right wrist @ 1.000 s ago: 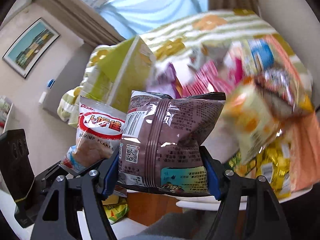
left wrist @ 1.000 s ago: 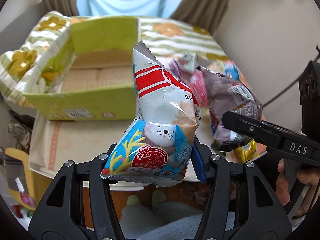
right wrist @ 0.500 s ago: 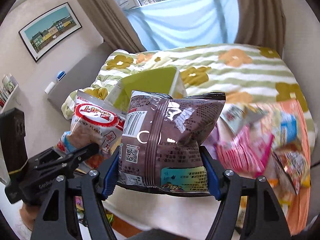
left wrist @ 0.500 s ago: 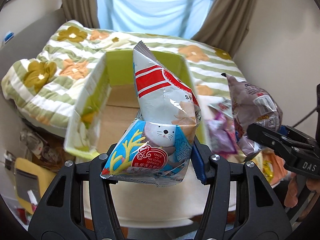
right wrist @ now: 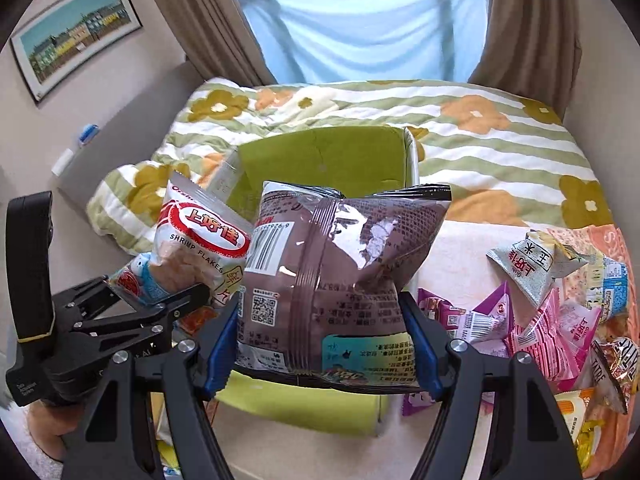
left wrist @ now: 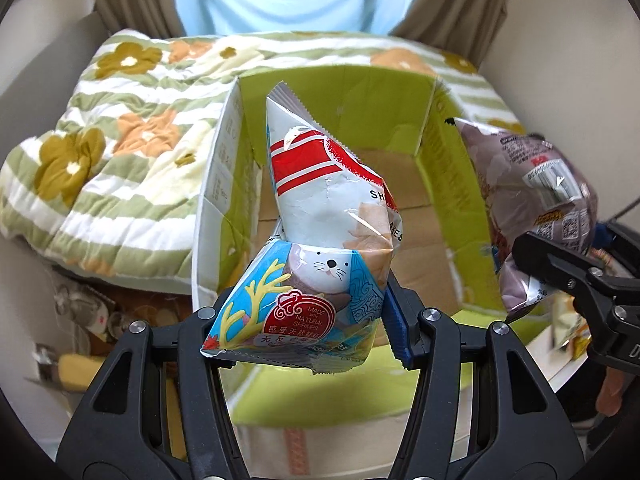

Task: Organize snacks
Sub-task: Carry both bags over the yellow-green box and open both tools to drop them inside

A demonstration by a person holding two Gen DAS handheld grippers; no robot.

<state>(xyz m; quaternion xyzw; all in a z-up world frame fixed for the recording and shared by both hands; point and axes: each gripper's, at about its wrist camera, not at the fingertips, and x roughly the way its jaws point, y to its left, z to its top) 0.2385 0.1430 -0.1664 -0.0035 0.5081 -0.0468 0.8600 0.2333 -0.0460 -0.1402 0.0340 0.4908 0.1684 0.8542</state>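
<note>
Both claws, left and right, now nearer and squarely above the green box, previously off to its side.

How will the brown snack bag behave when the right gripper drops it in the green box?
The brown snack bag looks puffed with air, so probably light. Its glossy film may slide easily. Creases near the right gripper suggest it yields softly.

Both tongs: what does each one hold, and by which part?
Left tongs: shrimp flakes bag, by its bottom end. Right tongs: brown snack bag, by its lower sides.
</note>
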